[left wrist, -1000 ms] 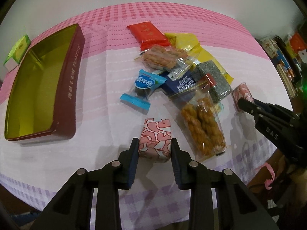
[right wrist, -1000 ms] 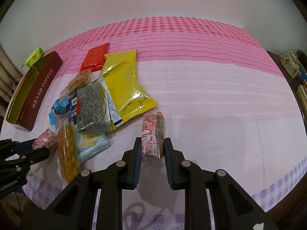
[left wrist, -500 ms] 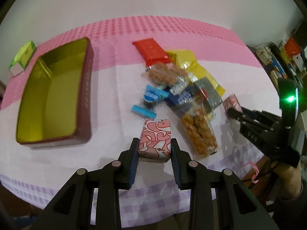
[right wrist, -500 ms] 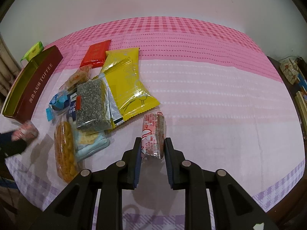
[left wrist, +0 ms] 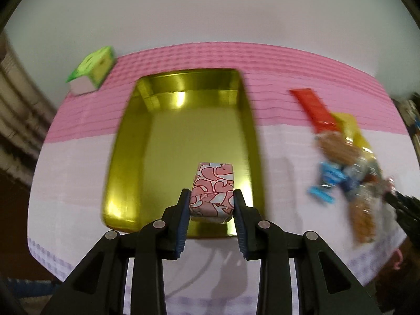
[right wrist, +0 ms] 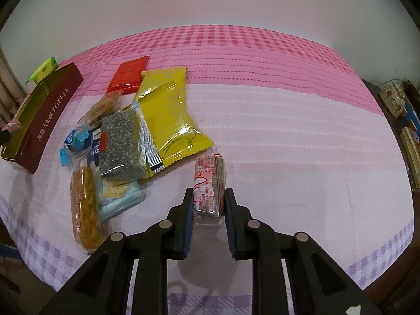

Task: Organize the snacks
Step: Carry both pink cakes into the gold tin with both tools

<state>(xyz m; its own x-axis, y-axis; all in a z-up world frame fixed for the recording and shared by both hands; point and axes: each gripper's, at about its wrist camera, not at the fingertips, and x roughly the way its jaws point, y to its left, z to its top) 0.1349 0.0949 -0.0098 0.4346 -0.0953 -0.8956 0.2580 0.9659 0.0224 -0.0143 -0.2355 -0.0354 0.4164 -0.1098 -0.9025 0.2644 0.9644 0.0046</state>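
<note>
A pink-patterned wrapped snack (left wrist: 212, 191) sits clamped in the left gripper (left wrist: 211, 202), above the near end of the gold-lined tin (left wrist: 126, 157). The right gripper (right wrist: 207, 204) pinches a clear-wrapped snack (right wrist: 210, 181) above the pink tablecloth (right wrist: 288, 144), beside the snack pile (right wrist: 123, 141).

Plain white wall (right wrist: 210, 2), pink checked tablecloth (right wrist: 262, 60), cluttered shelf (right wrist: 404, 120)

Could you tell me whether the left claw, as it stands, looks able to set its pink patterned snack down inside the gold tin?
Probably yes: the left claw holds the pink patterned snack over the gold tin, which is open and looks empty.
</note>
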